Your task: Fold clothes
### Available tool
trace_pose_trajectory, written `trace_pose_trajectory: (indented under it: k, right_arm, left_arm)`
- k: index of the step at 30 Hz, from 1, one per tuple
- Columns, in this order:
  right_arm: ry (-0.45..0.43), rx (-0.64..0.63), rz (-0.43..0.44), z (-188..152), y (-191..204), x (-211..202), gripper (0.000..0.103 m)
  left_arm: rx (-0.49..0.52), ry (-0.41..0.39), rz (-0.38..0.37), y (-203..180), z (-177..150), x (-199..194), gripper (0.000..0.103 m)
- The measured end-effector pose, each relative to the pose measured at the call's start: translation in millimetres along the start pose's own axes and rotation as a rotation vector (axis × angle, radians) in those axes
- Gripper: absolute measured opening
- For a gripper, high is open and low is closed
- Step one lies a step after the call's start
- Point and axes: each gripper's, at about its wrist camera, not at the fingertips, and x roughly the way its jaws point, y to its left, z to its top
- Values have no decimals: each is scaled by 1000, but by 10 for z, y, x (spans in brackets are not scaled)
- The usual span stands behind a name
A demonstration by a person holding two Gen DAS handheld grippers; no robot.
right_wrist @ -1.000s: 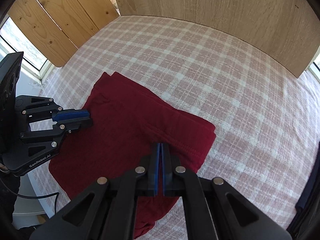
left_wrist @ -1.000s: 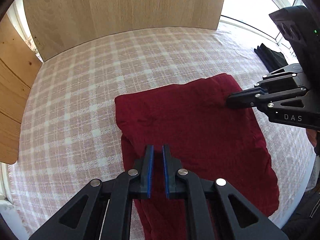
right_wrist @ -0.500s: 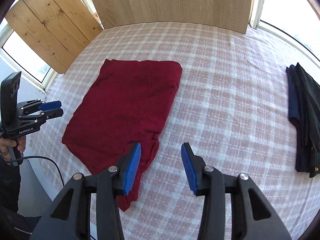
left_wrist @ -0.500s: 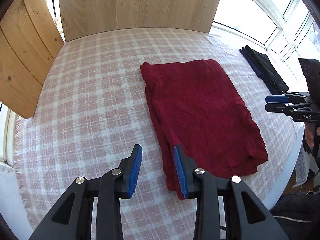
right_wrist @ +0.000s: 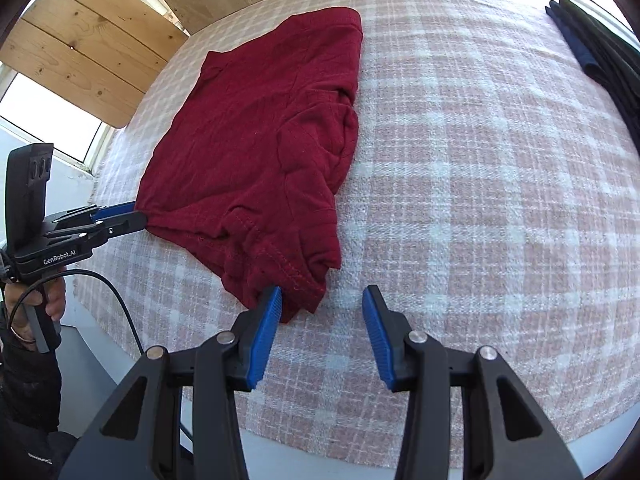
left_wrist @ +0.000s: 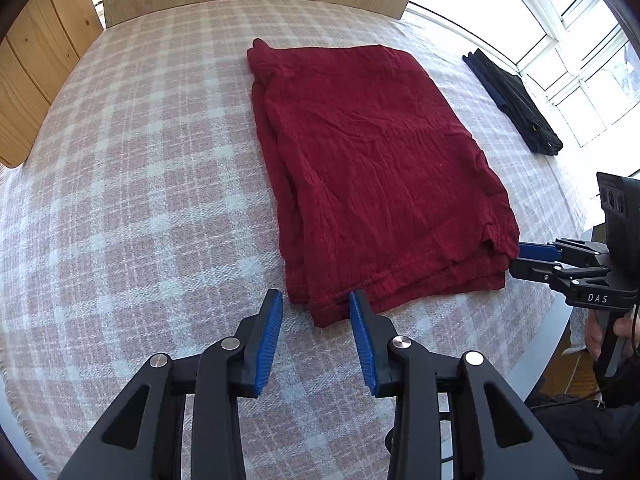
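Checked woven tablecloth [left_wrist: 140,200], crinkled rectangular red garment [left_wrist: 368,160]

The folded crinkled cotton garment [left_wrist: 372,168] was deep crimson, with matching red stitching along its hem. The woven tablecloth [left_wrist: 132,200] beneath it carried a pale pink and white plaid. The two-finger left gripper [left_wrist: 316,320] and two-finger right gripper [right_wrist: 322,312] were matte black with bright blue ribbed pads. The folded dark clothes [left_wrist: 516,104] were black and navy. The wooden panels [right_wrist: 92,48] were honey-toned pine with dark knots.
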Motion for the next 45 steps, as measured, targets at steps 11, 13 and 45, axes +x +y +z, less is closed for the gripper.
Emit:
trace_pose_trajectory:
  k: [11,13,45]
  right_arm:
    - [25,-55,-4,-7,144,94,42]
    - [20,-48,-3,-1,134,94,42]
    - [32,0,84,25,120,163,7]
  left_arm:
    - [-12,-3,35,-10,54,25,39]
    - [-11,-3,40,-10,69,28,39]
    - [9,-41,-86,143,-50,-162,8]
